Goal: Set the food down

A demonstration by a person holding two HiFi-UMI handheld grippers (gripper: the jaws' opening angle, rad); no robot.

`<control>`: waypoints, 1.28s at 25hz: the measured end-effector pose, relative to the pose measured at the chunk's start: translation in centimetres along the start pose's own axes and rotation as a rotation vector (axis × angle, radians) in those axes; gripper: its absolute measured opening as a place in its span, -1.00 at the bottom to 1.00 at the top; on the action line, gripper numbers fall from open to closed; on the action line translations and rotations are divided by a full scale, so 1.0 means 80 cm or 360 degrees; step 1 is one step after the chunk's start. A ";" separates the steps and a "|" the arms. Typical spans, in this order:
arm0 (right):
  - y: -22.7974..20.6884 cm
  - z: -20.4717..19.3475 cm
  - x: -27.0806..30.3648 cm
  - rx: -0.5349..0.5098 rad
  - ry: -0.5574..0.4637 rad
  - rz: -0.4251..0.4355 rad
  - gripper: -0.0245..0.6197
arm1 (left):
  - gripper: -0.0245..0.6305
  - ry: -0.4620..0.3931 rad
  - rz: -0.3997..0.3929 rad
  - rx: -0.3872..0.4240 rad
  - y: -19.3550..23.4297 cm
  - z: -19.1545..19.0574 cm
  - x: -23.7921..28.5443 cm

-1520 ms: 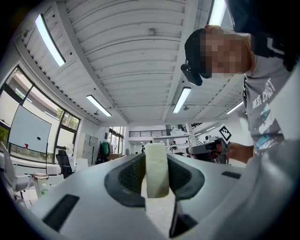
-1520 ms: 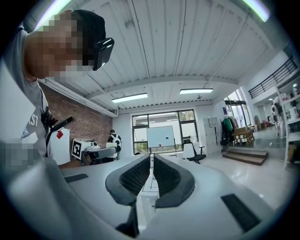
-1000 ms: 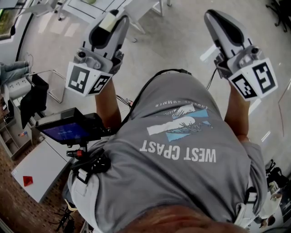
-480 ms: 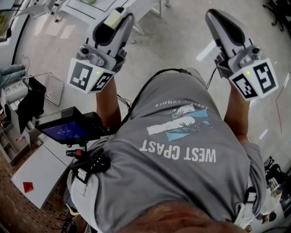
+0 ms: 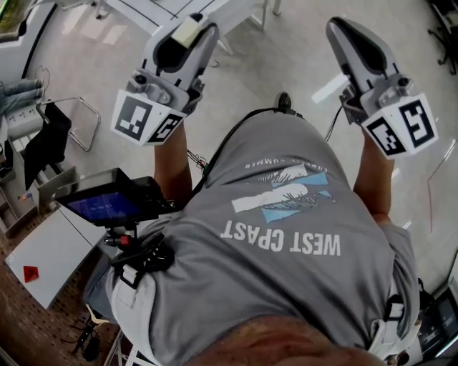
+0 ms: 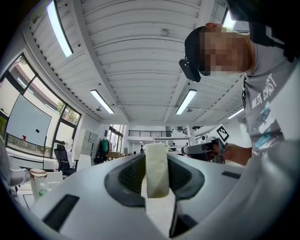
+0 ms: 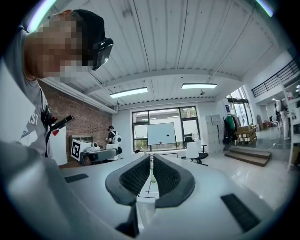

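- Overhead, in the head view, the left claw [image 5: 184,27] was held out in front of the person, above the floor [image 5: 265,71], with its marker cube [image 5: 147,118] nearest the body.
- A pale cream block of food [image 5: 189,33] sat at the tip of the left claw, clear of any surface.
- The right claw [image 5: 342,27] was held up on the other side, well apart from the left one, and its own marker cube [image 5: 399,125] faced the camera.
- Between the two forearms lay the person's grey T-shirt [image 5: 286,236]; a small screen [image 5: 107,206] stuck out at the person's left hip.
- A white table [image 5: 161,8] stood beyond the left claw at the top edge of the picture.
- Next, in the left gripper view, the dark pads [image 6: 129,176] pressed on the food from both sides, so the claw was clamped on it at about the width of the block.
- The block stood upright between the pads, and its top rose above them.
- Behind it were a white ceiling with strip lights [image 6: 102,101], and the right claw showed to the right.
- Last, in the right gripper view, the two ribbed pads [image 7: 136,176] were drawn almost together, with only a thin slit between them and nothing gripped.
- Past the slit stood a whiteboard [image 7: 161,133] before tall windows, a brick wall [image 7: 89,122] to the left and an office chair [image 7: 201,152] to the right.
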State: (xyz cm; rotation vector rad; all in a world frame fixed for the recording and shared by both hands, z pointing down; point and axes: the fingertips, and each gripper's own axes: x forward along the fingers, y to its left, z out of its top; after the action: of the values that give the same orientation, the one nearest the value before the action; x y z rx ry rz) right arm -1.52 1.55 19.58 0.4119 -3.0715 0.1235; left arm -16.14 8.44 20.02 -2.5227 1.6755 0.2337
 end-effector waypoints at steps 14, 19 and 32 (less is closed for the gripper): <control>-0.104 0.000 0.027 0.0043 0.0017 0.0216 -0.90 | -0.59 0.0062 0.0203 0.0027 0.017 -0.019 0.081; -0.107 0.002 0.034 0.0042 0.0011 0.0249 -0.90 | -0.59 0.0072 0.0231 0.0037 0.020 -0.019 0.081; -0.187 0.028 0.011 0.0059 -0.0030 0.0289 -0.90 | -0.59 0.0095 0.0288 0.0120 0.016 -0.009 0.161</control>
State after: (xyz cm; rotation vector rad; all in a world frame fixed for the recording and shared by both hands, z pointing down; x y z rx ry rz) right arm 1.51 -13.29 18.48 0.1348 -3.1242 0.1834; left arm -12.37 -3.82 18.33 -2.3483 1.8997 0.1084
